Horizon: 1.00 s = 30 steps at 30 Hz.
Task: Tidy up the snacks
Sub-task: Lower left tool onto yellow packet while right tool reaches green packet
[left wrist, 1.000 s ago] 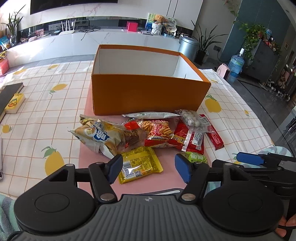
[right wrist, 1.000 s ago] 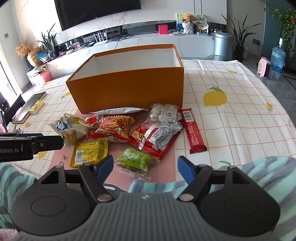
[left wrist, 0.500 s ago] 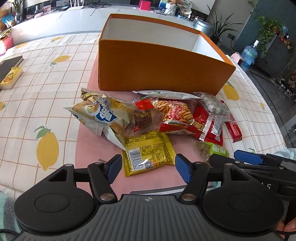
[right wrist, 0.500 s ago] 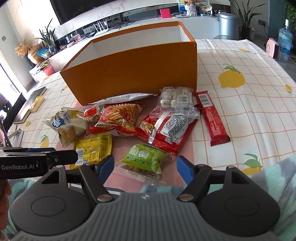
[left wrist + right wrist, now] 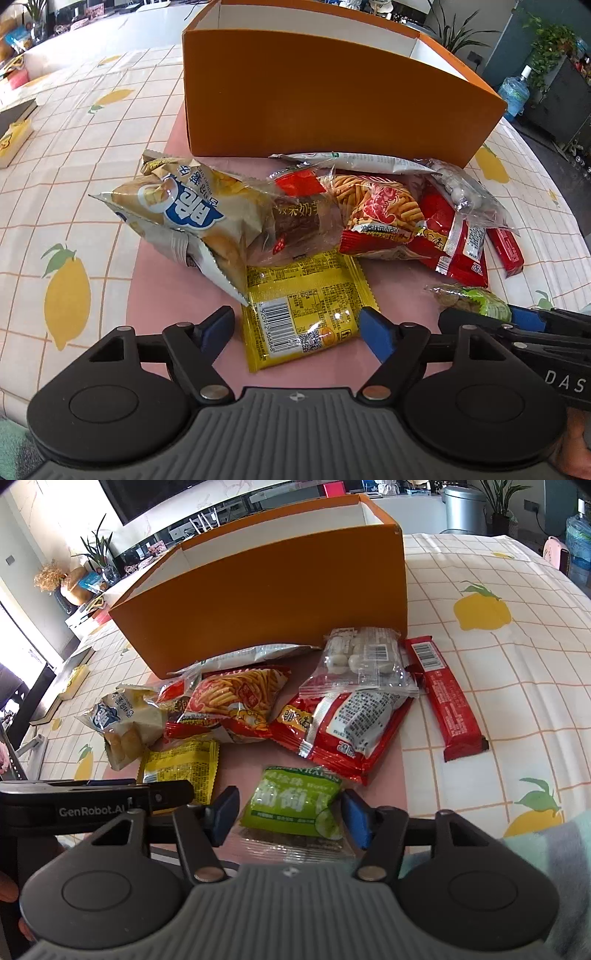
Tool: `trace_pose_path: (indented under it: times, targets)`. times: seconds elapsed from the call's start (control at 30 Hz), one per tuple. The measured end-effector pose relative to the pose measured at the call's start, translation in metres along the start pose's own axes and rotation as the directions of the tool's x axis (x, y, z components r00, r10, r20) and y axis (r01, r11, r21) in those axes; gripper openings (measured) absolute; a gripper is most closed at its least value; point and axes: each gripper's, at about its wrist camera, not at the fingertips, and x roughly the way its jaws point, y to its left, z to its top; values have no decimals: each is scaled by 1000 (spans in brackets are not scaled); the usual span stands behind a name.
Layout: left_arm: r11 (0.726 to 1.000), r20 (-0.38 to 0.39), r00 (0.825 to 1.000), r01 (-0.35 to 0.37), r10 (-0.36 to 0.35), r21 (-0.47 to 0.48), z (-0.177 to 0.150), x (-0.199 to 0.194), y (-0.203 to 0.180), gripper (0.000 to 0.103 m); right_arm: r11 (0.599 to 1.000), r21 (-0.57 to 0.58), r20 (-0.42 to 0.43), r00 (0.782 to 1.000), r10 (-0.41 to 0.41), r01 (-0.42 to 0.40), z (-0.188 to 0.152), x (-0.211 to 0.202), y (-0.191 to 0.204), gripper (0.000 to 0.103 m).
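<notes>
i count eight snack packs heaped on the pink mat (image 5: 155,295), all in front of one orange box (image 5: 332,99) that stands open-topped at the mat's far edge. nearest me are the yellow sachet (image 5: 303,314) and the green lime-print packet (image 5: 295,801). behind them lie a beige puff bag (image 5: 184,214), a red fries bag (image 5: 236,701), a red bag with a white label (image 5: 340,731), a clear bag of white balls (image 5: 362,657), a silver-white packet (image 5: 251,653) against the box wall, and one dark red bar (image 5: 447,698) off to the right on the cloth.

my left gripper (image 5: 297,326) has just been opening; its blue pads stand wide to either side of the yellow sachet's near end and do not press it. my right gripper (image 5: 290,816) has just been closing around the green packet, the pads just beside its edges; i cannot tell if they touch yet.

all of it sits on one lemon-print tablecloth (image 5: 498,635).
</notes>
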Motion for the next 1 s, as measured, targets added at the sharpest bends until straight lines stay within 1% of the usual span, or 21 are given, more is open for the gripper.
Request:
trace_pose_path:
  times: [0.07,0.13,0.17,0.23,0.33,0.4,0.43,0.47,0.53,0.6,0.77,0.87,0.93,1.0]
  targets:
    - [999,-16,999,41,-41,2,0,0,-1,87,1000,17,-3,1000,7,-7,0,-1,-3,53]
    - [996,-29,996,85,-85,-9,0,-1,-1,85,1000,23,-15,1000,-10,10,-1,-2,-6,52]
    - [994,-38,993,110,-110,-12,-1,-1,0,83,1000,23,-13,1000,-13,13,-1,-3,-5,52]
    - [988,-57,987,153,-153,-8,-3,-2,-1,81,999,-4,-12,999,-38,38,-3,-5,-2,51]
    - [975,-93,973,217,-213,35,-6,-3,-9,79,995,-56,-24,996,-82,81,-5,-8,3,51]
    - [966,-109,966,244,-234,81,-6,-6,-16,79,992,-82,-29,994,-101,99,-4,-10,6,51]
    - [964,-106,967,242,-231,107,-6,-9,-19,79,990,-93,-28,994,-109,107,-4,-11,6,52]
    - [966,-94,972,225,-214,131,-7,-14,-23,79,989,-99,-25,993,-117,114,-4,-13,6,52]
    - [968,-56,986,165,-158,188,-7,-19,-29,81,987,-100,-17,992,-126,123,-2,-17,4,53]
    - [964,-25,993,118,-115,240,-6,-20,-34,86,989,-92,-17,993,-119,117,-1,-17,2,53]
    - [938,11,997,63,-71,341,-5,-11,-47,87,990,-85,-19,993,-113,111,-3,-17,-1,53]
    - [915,27,999,24,-38,402,-5,-3,-53,87,993,-60,-10,995,-100,99,-4,-18,-4,51]
    - [905,24,1000,7,-19,426,-6,3,-57,87,994,-49,-5,996,-95,94,-4,-18,-6,51]
    - [901,26,1000,0,-13,434,-5,8,-59,87,994,-48,-1,995,-97,97,-4,-16,-6,50]
